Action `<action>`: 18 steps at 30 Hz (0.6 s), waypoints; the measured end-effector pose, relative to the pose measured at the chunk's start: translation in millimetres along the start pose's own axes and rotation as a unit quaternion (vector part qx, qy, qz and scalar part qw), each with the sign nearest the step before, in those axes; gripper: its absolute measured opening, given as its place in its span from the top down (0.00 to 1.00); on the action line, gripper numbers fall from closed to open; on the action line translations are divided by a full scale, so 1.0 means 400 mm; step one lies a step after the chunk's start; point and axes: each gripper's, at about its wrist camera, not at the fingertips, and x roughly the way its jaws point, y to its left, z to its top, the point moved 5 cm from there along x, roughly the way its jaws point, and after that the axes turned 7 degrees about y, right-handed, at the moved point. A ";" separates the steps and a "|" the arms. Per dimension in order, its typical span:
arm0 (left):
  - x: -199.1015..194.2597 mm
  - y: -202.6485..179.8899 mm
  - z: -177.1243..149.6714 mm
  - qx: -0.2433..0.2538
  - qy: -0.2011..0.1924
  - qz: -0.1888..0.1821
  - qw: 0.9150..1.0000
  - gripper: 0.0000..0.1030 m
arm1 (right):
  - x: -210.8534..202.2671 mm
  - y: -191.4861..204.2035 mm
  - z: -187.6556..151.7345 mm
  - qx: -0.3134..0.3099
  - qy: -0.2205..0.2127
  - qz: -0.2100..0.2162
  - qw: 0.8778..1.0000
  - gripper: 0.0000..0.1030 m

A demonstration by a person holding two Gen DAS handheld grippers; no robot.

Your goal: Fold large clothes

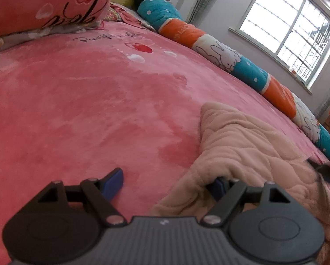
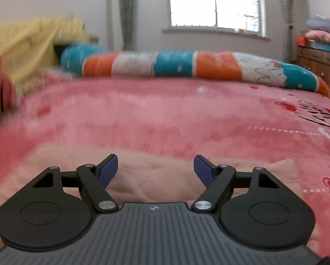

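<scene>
A beige quilted garment (image 1: 249, 145) lies crumpled on the pink bedspread (image 1: 87, 110), at the right of the left wrist view. My left gripper (image 1: 166, 184) stands open low over the bed. Its left blue pad (image 1: 114, 183) rests bare above the bedspread, and a fold of the garment partly covers its right pad (image 1: 219, 186). In the blurred right wrist view, my right gripper (image 2: 156, 169) is open just above the same beige garment (image 2: 154, 178). Nothing sits between its blue pads (image 2: 109, 167).
A long bolster striped in teal, orange and white (image 1: 231, 59) (image 2: 187, 64) runs along the bed's far side. A pink heart-print pillow (image 1: 43, 6) and yellow cloth (image 2: 28, 42) lie at the head. A window (image 1: 291, 26) and a wooden dresser (image 2: 317, 59) stand beyond.
</scene>
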 end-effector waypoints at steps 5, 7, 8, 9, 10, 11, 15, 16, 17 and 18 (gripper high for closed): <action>0.001 0.003 -0.003 -0.002 -0.004 0.003 1.000 0.22 | 0.083 0.051 -0.065 -0.058 0.030 -0.033 0.997 0.04; 0.004 0.001 -0.004 0.000 -0.005 0.006 1.000 0.21 | 0.091 0.064 -0.065 -0.065 0.023 -0.042 0.997 0.03; 0.005 0.000 -0.004 0.000 -0.004 0.008 1.000 0.21 | 0.092 0.067 -0.070 -0.068 0.020 -0.045 0.996 0.03; 0.006 -0.001 -0.003 0.001 -0.005 0.009 1.000 0.21 | 0.080 0.070 -0.086 -0.072 0.016 -0.046 0.996 0.03; 0.005 -0.003 -0.003 0.003 -0.005 0.011 1.000 0.21 | 0.081 0.070 -0.086 -0.073 0.015 -0.047 0.996 0.03; 0.005 -0.004 -0.002 0.004 -0.006 0.012 1.000 0.21 | 0.069 0.060 -0.086 -0.073 0.014 -0.046 0.996 0.02; -0.003 -0.006 -0.004 0.007 -0.008 0.014 1.000 0.21 | 0.045 0.052 -0.093 -0.065 0.006 -0.042 0.997 0.01; -0.005 -0.006 -0.004 0.008 -0.009 0.013 1.000 0.21 | 0.037 0.047 -0.089 -0.060 0.005 -0.038 0.997 0.00; -0.006 -0.005 -0.006 0.007 -0.010 0.013 1.000 0.21 | 0.028 0.037 -0.081 -0.054 0.002 -0.038 0.998 0.00; -0.007 -0.004 -0.006 0.007 -0.011 0.013 1.000 0.21 | 0.016 0.031 -0.077 -0.045 -0.004 -0.042 0.998 0.00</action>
